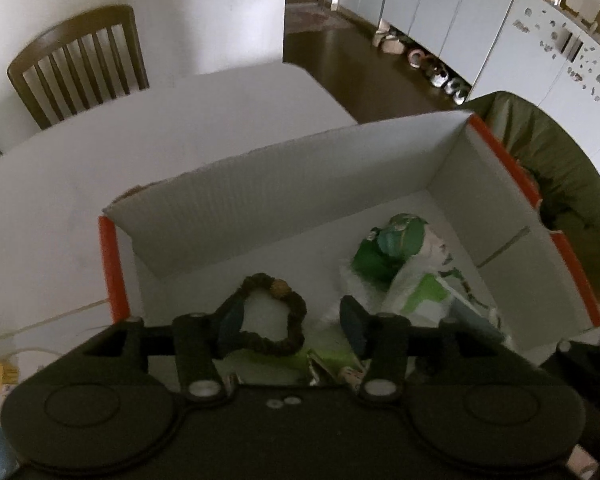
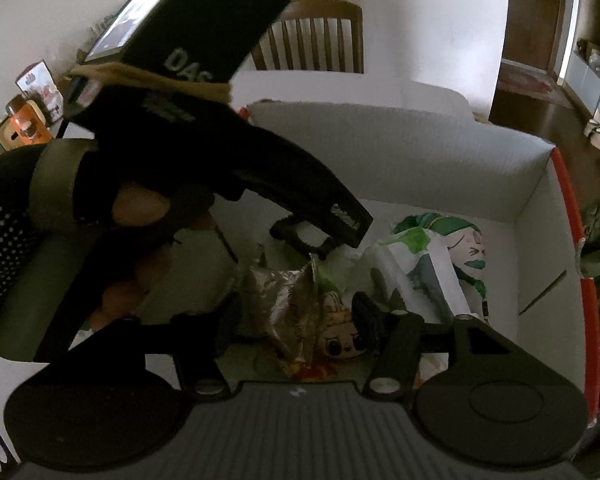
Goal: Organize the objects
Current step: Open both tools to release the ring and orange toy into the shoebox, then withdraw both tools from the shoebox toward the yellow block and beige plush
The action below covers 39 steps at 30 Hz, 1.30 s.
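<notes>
Dark ruffled fabric hair scrunchie (image 1: 274,314) looped around one finger of the half-open left gripper (image 1: 290,322), gripping nothing, above a white corrugated cardboard box (image 1: 260,200), crinkled packets (image 1: 416,292) beside it

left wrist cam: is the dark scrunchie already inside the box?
Yes, the dark brown fabric scrunchie lies on the floor of the white cardboard box with orange edges, beside green-and-white packets.

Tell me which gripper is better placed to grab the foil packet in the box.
Right, probably. The right gripper hangs open directly over the foil packet, which lies between its fingers. The left gripper is open around the hair tie instead.
</notes>
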{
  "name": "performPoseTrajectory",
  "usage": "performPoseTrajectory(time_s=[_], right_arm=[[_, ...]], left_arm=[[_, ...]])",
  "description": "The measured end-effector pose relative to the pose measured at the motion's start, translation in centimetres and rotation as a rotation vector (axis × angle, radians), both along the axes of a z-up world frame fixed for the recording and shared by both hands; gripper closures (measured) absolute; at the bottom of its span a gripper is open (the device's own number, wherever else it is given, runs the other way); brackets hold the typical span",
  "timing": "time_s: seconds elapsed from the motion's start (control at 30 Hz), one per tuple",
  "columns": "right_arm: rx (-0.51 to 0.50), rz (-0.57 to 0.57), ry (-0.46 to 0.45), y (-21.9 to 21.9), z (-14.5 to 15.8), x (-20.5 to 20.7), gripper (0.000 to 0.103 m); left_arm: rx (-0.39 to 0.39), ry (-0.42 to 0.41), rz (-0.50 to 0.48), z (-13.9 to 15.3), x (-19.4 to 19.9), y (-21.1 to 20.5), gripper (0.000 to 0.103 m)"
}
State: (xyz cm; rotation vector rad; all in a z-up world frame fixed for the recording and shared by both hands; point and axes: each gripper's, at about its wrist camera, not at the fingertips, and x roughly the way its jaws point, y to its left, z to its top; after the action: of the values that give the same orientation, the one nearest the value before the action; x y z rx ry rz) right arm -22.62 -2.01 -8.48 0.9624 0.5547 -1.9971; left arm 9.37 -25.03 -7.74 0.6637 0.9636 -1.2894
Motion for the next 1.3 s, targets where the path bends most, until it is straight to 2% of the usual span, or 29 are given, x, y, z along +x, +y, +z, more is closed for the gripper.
performPoseTrajectory(time_s=[0.13, 0.23, 0.53, 0.7, 0.77, 1.0, 1.17, 1.3], right_arm=[[-0.031, 0.003, 0.005, 0.8, 1.0, 0.5, 0.041], [-0.06, 0.01, 0.01, 1.6, 2.1, 1.0, 0.036], [-0.144, 0.038, -0.003, 3.5, 4.9, 2.9, 0.035], [-0.189, 0.059, 0.009, 4.3, 6.1, 4.1, 0.032], [-0.207, 0.069, 0.006, 4.7, 6.5, 4.8, 0.027], [-0.224, 0.08, 0.023, 4.9, 7.5, 6.7, 0.024], [-0.235, 0.079, 0.019, 3.9, 7.5, 8.2, 0.024], [-0.239, 0.083, 0.022, 2.6, 7.6, 9.5, 0.024]], left_arm=[[-0.031, -0.009, 0.002, 1.3, -0.5, 1.2, 0.044], [-0.057, -0.015, -0.005, 2.4, -0.8, 2.1, 0.043], [-0.127, -0.029, 0.011, 5.1, -1.2, 5.8, 0.037], [-0.168, -0.045, 0.006, 6.4, -1.2, 8.0, 0.024], [-0.185, -0.041, 0.009, 6.7, -0.8, 9.1, 0.021], [-0.219, -0.059, 0.036, 7.3, 1.3, 12.6, 0.006], [-0.245, -0.074, 0.057, 7.9, 3.0, 15.1, 0.001], [-0.262, -0.084, 0.069, 8.1, 4.6, 16.8, 0.001]])
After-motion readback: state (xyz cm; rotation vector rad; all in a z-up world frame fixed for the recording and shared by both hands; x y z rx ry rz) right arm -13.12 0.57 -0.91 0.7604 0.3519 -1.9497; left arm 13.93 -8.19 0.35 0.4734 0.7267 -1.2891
